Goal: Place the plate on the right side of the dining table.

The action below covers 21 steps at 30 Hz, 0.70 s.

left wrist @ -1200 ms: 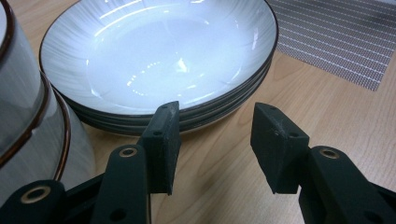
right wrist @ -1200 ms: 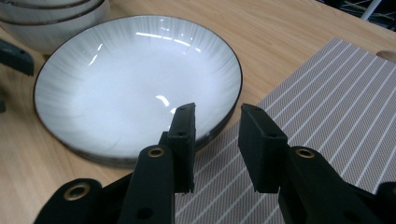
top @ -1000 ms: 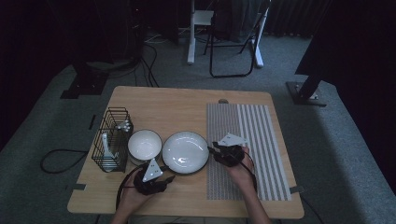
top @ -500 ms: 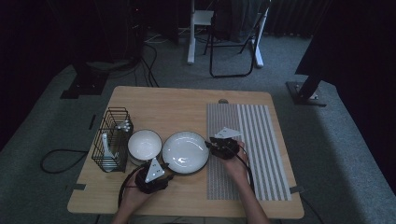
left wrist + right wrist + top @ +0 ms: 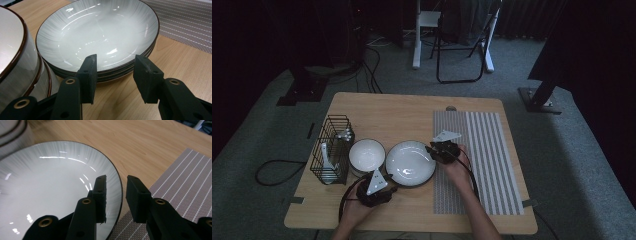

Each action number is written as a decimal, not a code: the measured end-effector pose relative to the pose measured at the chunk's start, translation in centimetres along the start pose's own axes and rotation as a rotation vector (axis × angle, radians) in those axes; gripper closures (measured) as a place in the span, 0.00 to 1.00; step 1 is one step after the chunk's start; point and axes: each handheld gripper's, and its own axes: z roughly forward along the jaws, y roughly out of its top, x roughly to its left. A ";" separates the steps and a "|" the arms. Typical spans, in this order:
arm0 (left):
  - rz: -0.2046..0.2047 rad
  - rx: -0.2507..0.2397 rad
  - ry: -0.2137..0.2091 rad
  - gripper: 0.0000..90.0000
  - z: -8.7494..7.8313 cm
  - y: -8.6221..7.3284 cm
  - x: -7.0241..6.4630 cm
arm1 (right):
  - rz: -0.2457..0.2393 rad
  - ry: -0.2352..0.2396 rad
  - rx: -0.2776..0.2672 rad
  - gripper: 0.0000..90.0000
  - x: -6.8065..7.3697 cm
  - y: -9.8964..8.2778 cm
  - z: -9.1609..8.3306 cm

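A stack of grey-white plates [image 5: 409, 162] with dark rims sits mid-table, beside a stack of white bowls [image 5: 367, 156]. My left gripper [image 5: 374, 187] is at the plates' near-left edge. In the left gripper view it [image 5: 116, 58] stands open, low in front of the plates' rim [image 5: 100, 32], touching nothing. My right gripper [image 5: 442, 149] is at the plates' right edge. In the right gripper view it [image 5: 116, 180] straddles the top plate's rim [image 5: 50, 187], one jaw over the plate, one outside. Its jaws have just been closing a little, and the pads stand clear of the rim.
A black wire basket [image 5: 332, 150] holding a few pale utensils stands left of the bowls [image 5: 12, 50]. A striped grey placemat [image 5: 487, 160] covers the table's right part, right beside the plates [image 5: 185, 182]. Bare wood lies behind the plates. A chair stands beyond the table.
My right gripper has moved left off the placemat to the plates' right rim. My left gripper has stayed in place.
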 end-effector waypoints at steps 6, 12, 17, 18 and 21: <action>-0.007 0.001 0.002 0.61 0.0 0.0 0.1 | 0.026 0.001 0.039 0.79 -1.0 -0.2 1.1; -0.003 0.009 0.003 0.60 0.0 0.1 0.2 | 0.079 0.053 0.046 0.84 -1.5 -0.6 1.4; -0.003 0.010 0.007 0.60 0.0 0.1 0.2 | 0.084 0.073 0.043 0.86 -1.3 -0.5 1.6; -0.001 0.012 0.009 0.60 0.0 0.1 0.2 | 0.084 0.070 0.047 0.86 -1.2 -0.5 1.7; 0.002 0.015 0.014 0.60 0.1 0.1 0.3 | 0.097 0.075 0.047 0.87 -1.3 -0.5 1.8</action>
